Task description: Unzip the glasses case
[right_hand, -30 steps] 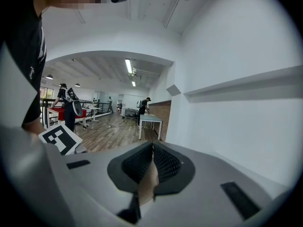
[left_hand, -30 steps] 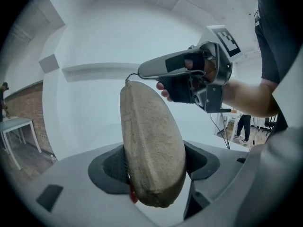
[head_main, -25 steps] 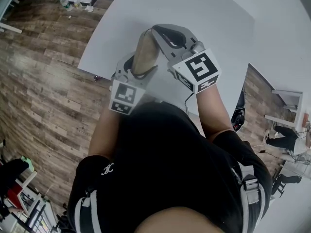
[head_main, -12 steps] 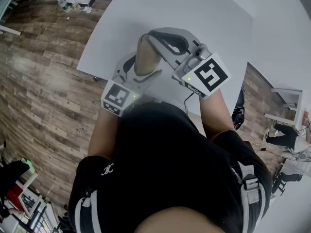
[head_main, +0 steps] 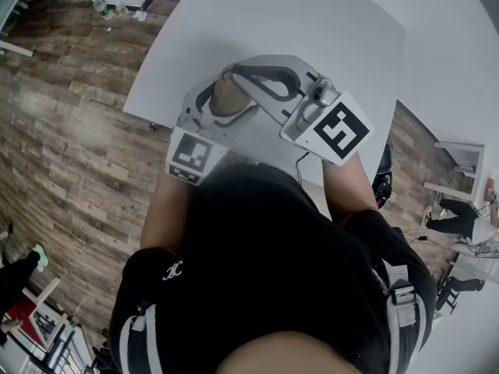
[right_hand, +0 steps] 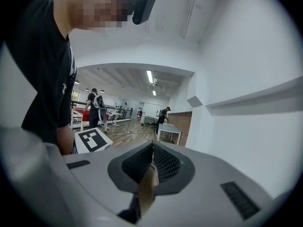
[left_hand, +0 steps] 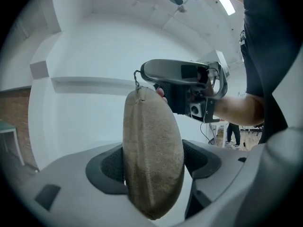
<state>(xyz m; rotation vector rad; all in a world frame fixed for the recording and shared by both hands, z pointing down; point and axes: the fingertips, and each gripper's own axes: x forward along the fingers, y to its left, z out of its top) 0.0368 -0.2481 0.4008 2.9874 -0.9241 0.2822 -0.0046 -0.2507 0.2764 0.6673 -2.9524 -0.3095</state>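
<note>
Open-plan office or lab space. Wood-look plank floor (head_main: 70, 131), large white worktable (head_main: 257, 14), desks (right_hand: 169, 128) under ceiling strip lights (right_hand: 149, 76). Other people (right_hand: 98, 109) stand among workstations farther back.

A person (head_main: 265, 271) stands at the near edge of the table (head_main: 312, 22), both grippers raised over that edge. The glasses case (head_main: 228, 96) stands on end between the jaws of the left gripper (head_main: 224, 106), which have just been opening and press it from either side. The right gripper (head_main: 234, 72) reaches in from the right, above the left one, its jaws pinched on the zipper pull (left_hand: 137, 78) at the case's top end. The floor (head_main: 70, 131) lies to the table's left, with small items (head_main: 117, 8) on it beyond the table's left edge.
</note>
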